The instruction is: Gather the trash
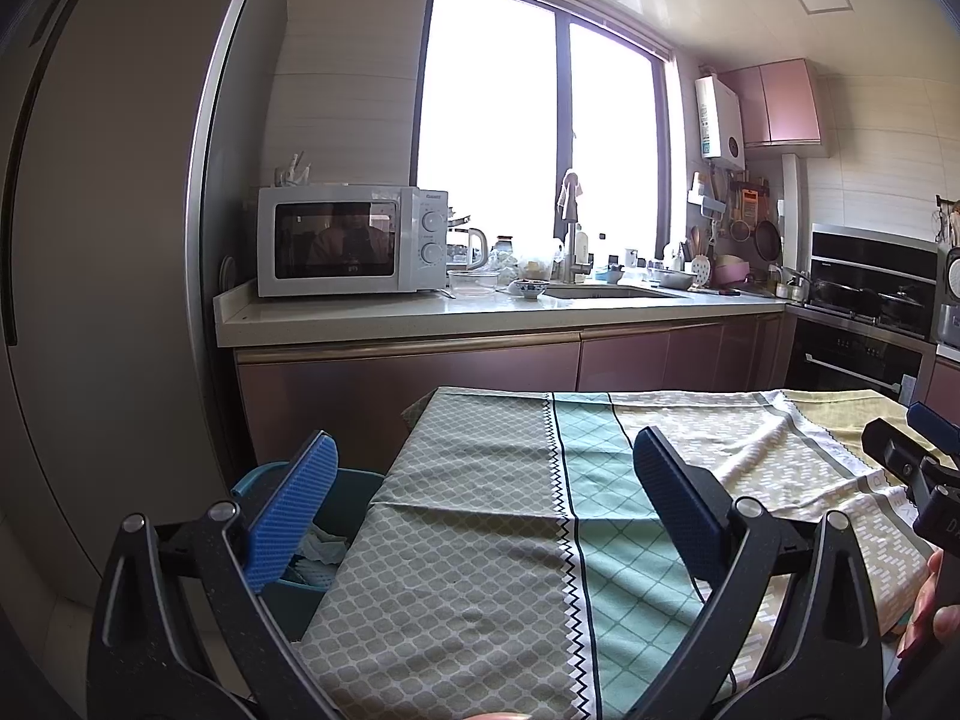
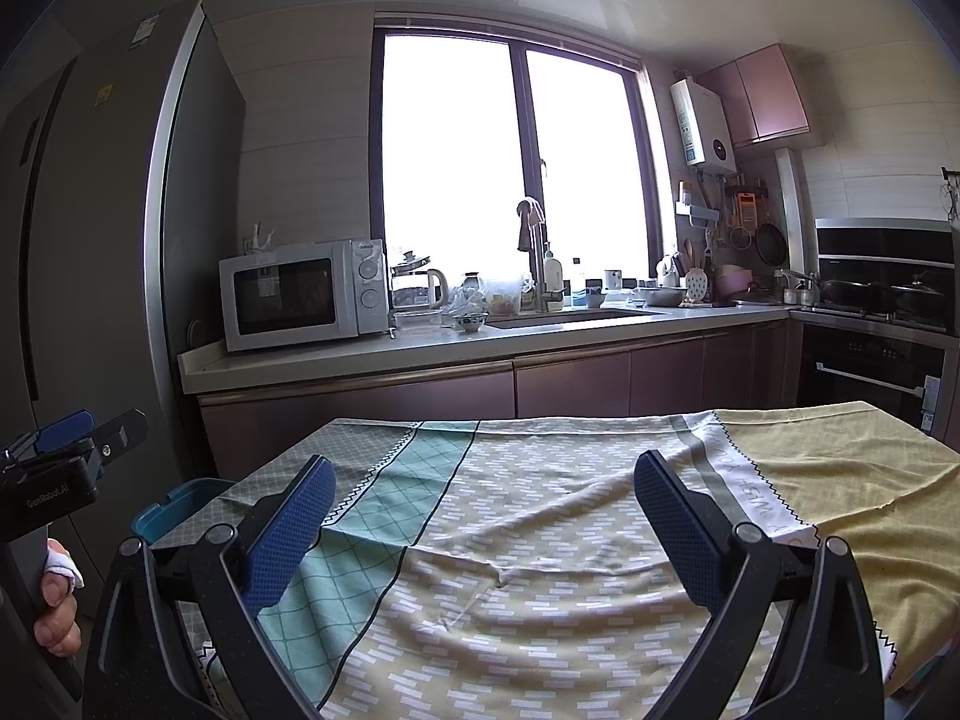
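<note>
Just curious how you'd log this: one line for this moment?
left tongs: open, empty | right tongs: open, empty | tablecloth: no trash seen | blue bin: beside table, holds crumpled paper

left tongs (image 1: 480, 510): spread, empty | right tongs (image 2: 483, 516): spread, empty

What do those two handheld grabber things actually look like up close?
Each is a black, speckled plastic frame with curved linkage arms and round silver pivot pins. The left gripper and right gripper both end in flat blue jaws with a fine dimpled rubber texture. Seen from the side, the left one's black body carries white "GenRobot.AI" lettering. A bare hand grips its handle, no sleeve visible.
</note>
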The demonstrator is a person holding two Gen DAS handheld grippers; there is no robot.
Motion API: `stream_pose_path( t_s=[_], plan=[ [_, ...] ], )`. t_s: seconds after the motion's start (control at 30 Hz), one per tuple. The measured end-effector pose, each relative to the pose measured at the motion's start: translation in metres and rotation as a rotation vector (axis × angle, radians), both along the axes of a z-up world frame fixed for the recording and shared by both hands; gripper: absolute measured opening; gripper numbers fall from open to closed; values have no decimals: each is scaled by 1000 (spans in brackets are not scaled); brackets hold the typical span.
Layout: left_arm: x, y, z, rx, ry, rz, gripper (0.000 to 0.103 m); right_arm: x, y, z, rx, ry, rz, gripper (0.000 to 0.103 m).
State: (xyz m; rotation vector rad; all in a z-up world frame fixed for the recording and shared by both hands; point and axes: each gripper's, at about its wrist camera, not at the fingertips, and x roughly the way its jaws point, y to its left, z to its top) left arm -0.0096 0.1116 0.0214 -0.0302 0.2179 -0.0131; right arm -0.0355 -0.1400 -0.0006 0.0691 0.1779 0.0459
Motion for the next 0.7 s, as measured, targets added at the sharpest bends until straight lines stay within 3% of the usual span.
stream_pose_path(
  t_s=[0.7],
  plan=[
    [1, -1, -1, 0, 3, -2, 97, 1, -1, -1, 2, -1, -1, 96]
  ],
)
